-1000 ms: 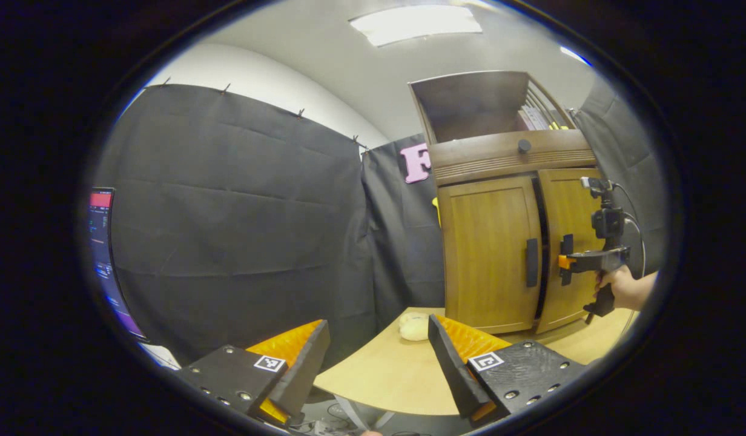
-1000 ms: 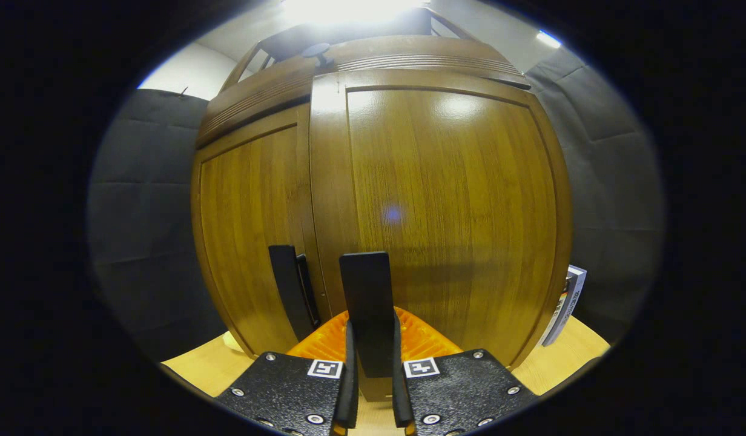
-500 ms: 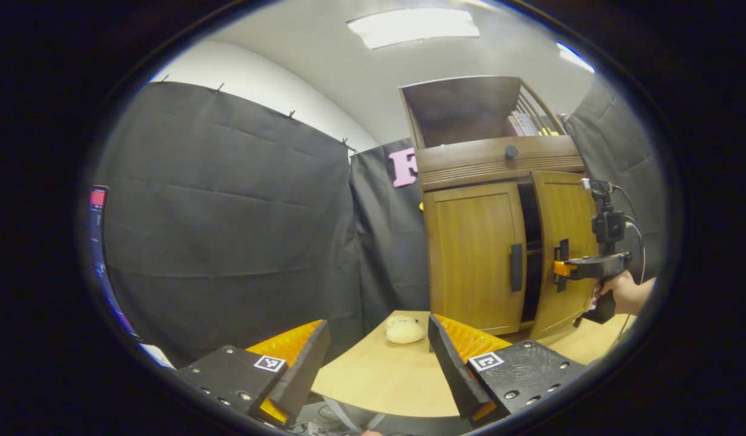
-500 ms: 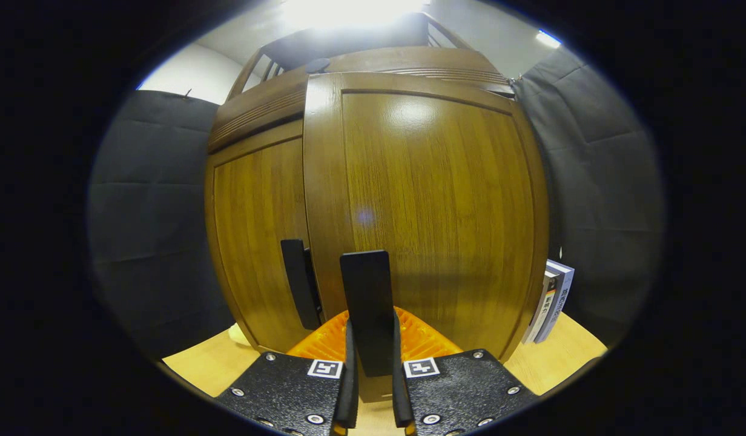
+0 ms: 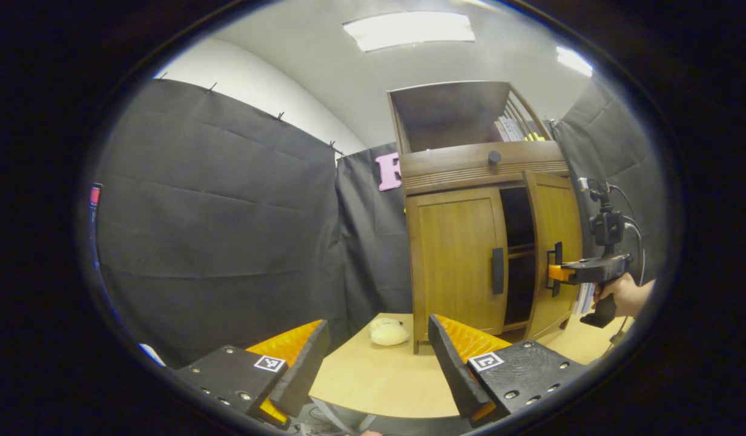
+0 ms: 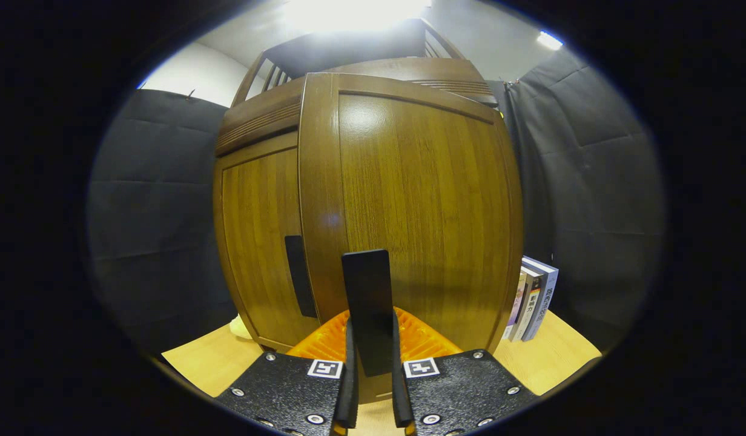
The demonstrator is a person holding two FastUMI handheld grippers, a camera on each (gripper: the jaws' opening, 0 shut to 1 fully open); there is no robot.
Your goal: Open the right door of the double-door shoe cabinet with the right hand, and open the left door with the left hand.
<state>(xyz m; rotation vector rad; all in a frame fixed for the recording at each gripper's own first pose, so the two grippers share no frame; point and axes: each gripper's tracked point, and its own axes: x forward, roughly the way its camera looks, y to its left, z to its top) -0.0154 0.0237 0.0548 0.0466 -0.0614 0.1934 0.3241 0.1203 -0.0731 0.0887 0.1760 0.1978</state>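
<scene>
In the left gripper view, we find the left tongs [image 5: 373, 363] gaping wide and empty above the pale wooden worktop [image 5: 379, 381], well apart from the brown wooden shoe cabinet's shut left door [image 5: 455, 260]. In the right gripper view, the right tongs [image 6: 371, 375] are clamped on the flat black handle [image 6: 367, 303] of the partly swung right door [image 6: 409, 218]. We judge the right-door step under way; next, widen it, then bring the left tongs to the left handle [image 5: 498, 270].

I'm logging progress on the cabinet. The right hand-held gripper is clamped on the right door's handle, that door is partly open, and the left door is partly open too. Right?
Not quite: the left door is shut, as the left gripper view shows. The right hand-held gripper is clamped on the right door's handle, and the right door is partly open.
</scene>
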